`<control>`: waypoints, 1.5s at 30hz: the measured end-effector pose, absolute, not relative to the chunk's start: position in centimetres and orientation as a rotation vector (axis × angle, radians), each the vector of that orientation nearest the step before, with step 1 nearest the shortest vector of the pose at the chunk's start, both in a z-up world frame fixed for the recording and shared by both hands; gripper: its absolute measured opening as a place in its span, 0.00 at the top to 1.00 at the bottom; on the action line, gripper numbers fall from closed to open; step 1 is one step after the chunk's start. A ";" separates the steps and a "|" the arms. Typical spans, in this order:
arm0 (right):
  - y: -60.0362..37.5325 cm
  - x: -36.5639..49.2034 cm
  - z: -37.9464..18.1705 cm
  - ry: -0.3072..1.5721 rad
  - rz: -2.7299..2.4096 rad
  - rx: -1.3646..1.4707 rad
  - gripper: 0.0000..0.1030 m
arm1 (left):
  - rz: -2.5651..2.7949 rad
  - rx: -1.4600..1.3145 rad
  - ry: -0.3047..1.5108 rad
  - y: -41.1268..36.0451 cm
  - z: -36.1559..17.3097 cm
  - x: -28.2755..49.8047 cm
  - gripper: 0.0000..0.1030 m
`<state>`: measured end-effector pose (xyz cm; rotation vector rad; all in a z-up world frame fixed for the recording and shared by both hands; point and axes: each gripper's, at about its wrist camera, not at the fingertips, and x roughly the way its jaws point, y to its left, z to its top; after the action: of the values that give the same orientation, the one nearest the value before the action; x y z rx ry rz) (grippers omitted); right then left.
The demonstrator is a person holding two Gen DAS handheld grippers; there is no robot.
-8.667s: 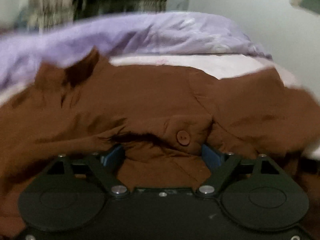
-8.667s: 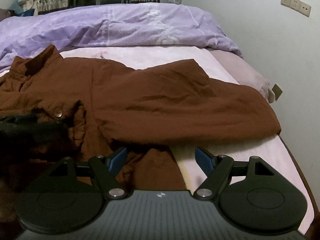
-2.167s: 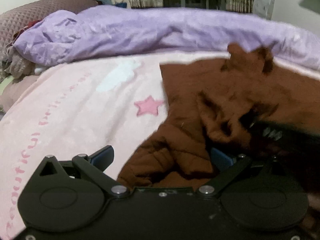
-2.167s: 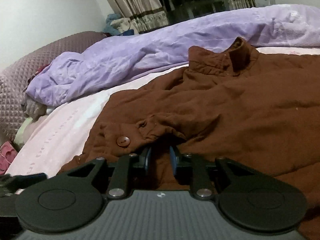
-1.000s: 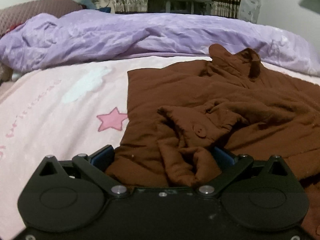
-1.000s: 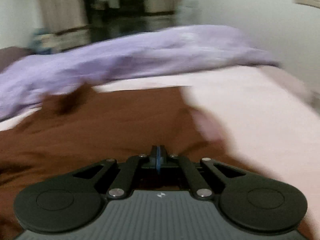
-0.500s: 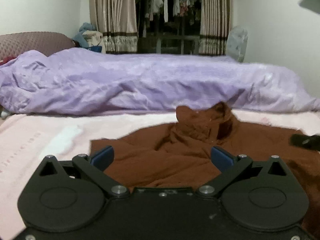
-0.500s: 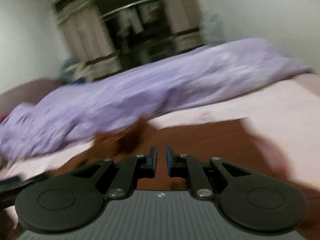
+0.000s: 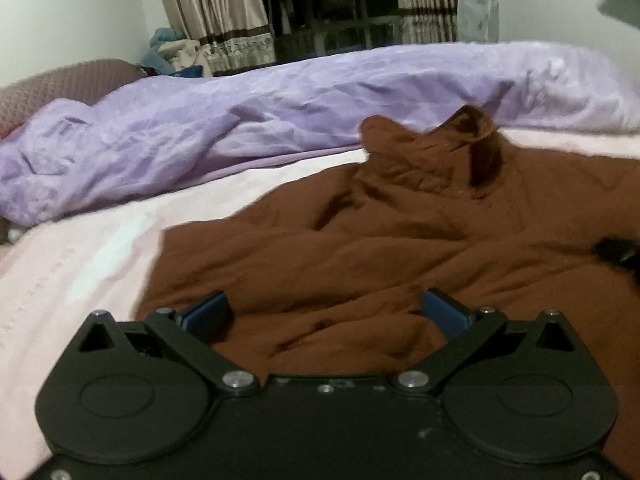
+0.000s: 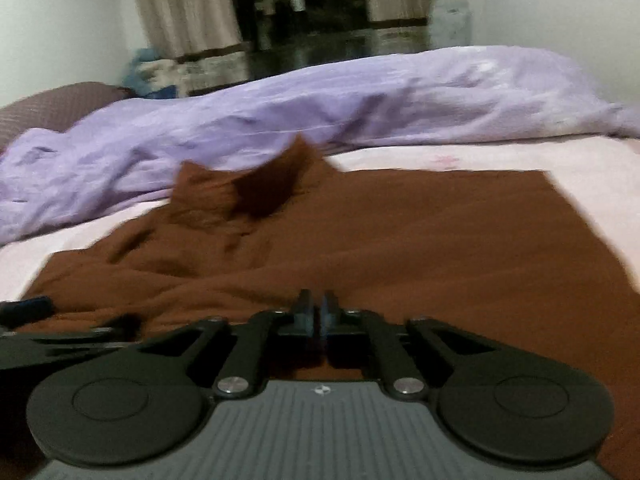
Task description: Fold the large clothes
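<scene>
Left wrist view: we see the large brown padded cloth jacket (image 9: 400, 248) spread on the pale pink bed sheet (image 9: 80, 256), collar (image 9: 476, 140) standing up at the far end, just by the rumpled lilac duvet (image 9: 280, 108).
Right wrist view: same jacket (image 10: 400, 240), right part lying flat w/ a straight edge, left part bunched.
Handling: we judge it soft, limp, bulky, prob. a bit heavy for cloth; not fragile, not slippery; thick layers will slump and spring back from a crease.
Where to grip: we'd take a hem or side edge, one layer, both ends of the same edge, so it lifts evenly.
Left gripper (image 9: 326, 312): jaws wide apart; jacket folds lie between the blue pads, but we see no pinch on them.
Right gripper (image 10: 319, 314): jaws together, only a thin slit; nothing clamped that we can see, fabric lies under and beyond the tips; pic blurred.
</scene>
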<state>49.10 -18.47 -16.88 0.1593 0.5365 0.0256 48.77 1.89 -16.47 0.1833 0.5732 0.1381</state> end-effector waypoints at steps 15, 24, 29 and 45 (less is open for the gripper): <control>-26.4 46.9 -17.1 0.528 -0.255 0.200 1.00 | 0.151 0.063 0.615 7.8 -16.0 46.0 0.00; -20.2 35.1 -10.8 0.426 -0.055 0.214 0.74 | 0.133 0.122 0.644 2.6 -11.7 38.6 0.00; -17.5 34.8 -14.0 0.559 0.132 0.320 0.74 | 0.087 0.068 0.734 1.5 -13.2 35.3 0.00; -22.4 33.1 -17.4 0.711 0.125 0.297 1.00 | 0.095 0.006 0.804 6.7 -16.1 31.4 0.00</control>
<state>33.09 -22.39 -17.38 0.2971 0.7113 0.1247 31.38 6.74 -16.09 0.0059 0.8036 0.0949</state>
